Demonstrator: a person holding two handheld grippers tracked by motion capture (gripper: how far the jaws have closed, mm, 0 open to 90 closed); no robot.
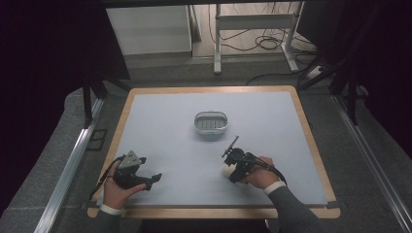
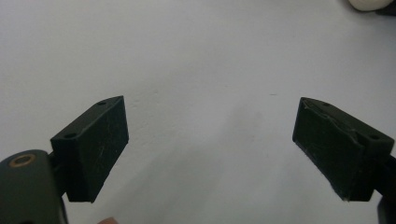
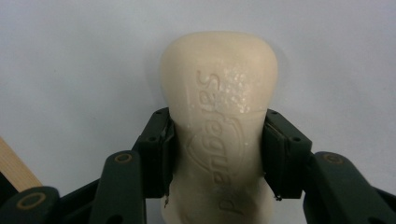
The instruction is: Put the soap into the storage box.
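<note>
Soap bar (image 3: 218, 126), cream-coloured, clamped across its narrow waist by the right gripper (image 3: 217, 156), near the front right of the table (image 1: 160, 121). Droplets on the bar's embossed face suggest it is wet. Risk, as I judge it: a slick, rounded bar pinched at a taper could squirt out of the pads on a lift or tilt, or rotate in the grip; squeezing harder might only push it out faster. A possible destination is the small grey slotted dish (image 1: 211, 122) at mid-table, well apart from the bar, so a carry across open table would give time for a slip. Right gripper's jaws are partly closed, pads pressed on both flanks of the soap. Left gripper (image 2: 210, 140) hovers at the front left, jaws spread wide, holding nothing, only bare table between them
</note>
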